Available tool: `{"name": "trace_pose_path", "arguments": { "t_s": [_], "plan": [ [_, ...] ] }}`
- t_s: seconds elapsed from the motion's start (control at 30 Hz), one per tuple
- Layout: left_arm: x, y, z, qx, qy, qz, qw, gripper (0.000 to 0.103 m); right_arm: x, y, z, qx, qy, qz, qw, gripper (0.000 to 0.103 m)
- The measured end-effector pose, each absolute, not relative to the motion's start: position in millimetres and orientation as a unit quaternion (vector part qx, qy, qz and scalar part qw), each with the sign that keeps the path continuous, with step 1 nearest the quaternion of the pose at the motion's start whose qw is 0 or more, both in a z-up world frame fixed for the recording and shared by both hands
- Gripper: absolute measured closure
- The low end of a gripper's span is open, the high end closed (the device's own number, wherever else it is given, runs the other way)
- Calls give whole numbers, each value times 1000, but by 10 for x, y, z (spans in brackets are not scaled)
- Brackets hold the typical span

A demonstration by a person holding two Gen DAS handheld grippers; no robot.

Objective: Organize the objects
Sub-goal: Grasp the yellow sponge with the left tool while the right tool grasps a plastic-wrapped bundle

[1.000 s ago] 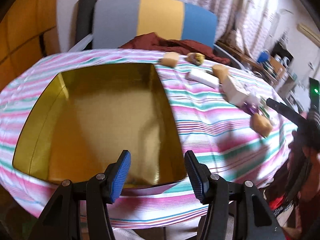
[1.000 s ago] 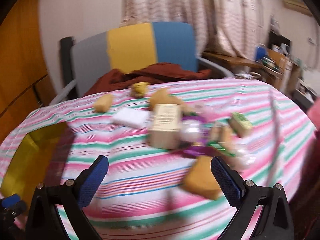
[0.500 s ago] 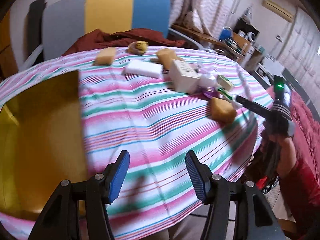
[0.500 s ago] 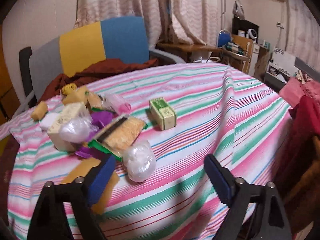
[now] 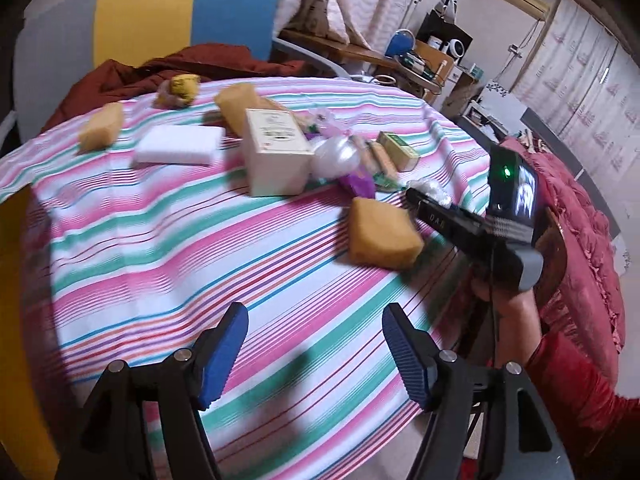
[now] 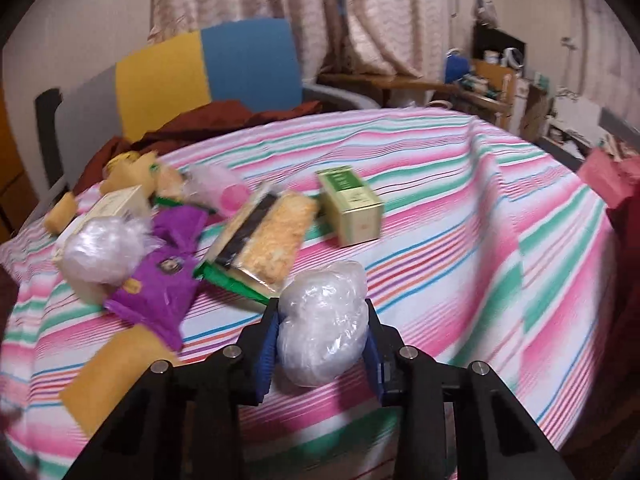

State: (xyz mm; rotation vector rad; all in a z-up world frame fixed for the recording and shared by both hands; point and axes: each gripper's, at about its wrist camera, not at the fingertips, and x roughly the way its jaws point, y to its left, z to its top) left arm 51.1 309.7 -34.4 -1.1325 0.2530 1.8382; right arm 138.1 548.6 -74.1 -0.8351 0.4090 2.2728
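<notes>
In the right wrist view my right gripper (image 6: 322, 312) is closing on a crumpled clear plastic bag (image 6: 324, 332) that sits on the striped tablecloth (image 6: 460, 220), and both blue pads press its sides. In the left wrist view the right gripper's black arm (image 5: 448, 220) reaches in from the right beside a yellow sponge (image 5: 380, 236). My left gripper (image 5: 314, 316) hangs over bare cloth near the table's front edge; its jaws are opening with nothing between them. A gold bin (image 5: 16, 320) shows only at the left edge.
The middle of the table holds a cream box (image 5: 276, 156), a white foam block (image 5: 178, 146), a green box (image 6: 350, 204), a purple packet (image 6: 160, 276), a wrapped scrub pad (image 6: 266, 240) and a second plastic ball (image 6: 100, 250). A chair (image 5: 144, 12) with maroon cloth (image 5: 192, 64) stands behind.
My right gripper came down over the plastic bag and its jaws closed onto it. My left gripper swung right, away from the gold bin toward the objects, and widened.
</notes>
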Motion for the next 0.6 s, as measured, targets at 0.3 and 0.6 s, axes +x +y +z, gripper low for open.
{"name": "trace_pose_path", "arguments": {
  "t_s": [0.3,0.6],
  "plan": [
    [544,3853,-483,-456,110,726,503,28,1573,5535,-796,-269,186,875,356,66],
    [583,4242,-703,-426,173,727,510,28,1548,5495,-829,-269,172,877,359,66]
  ]
}}
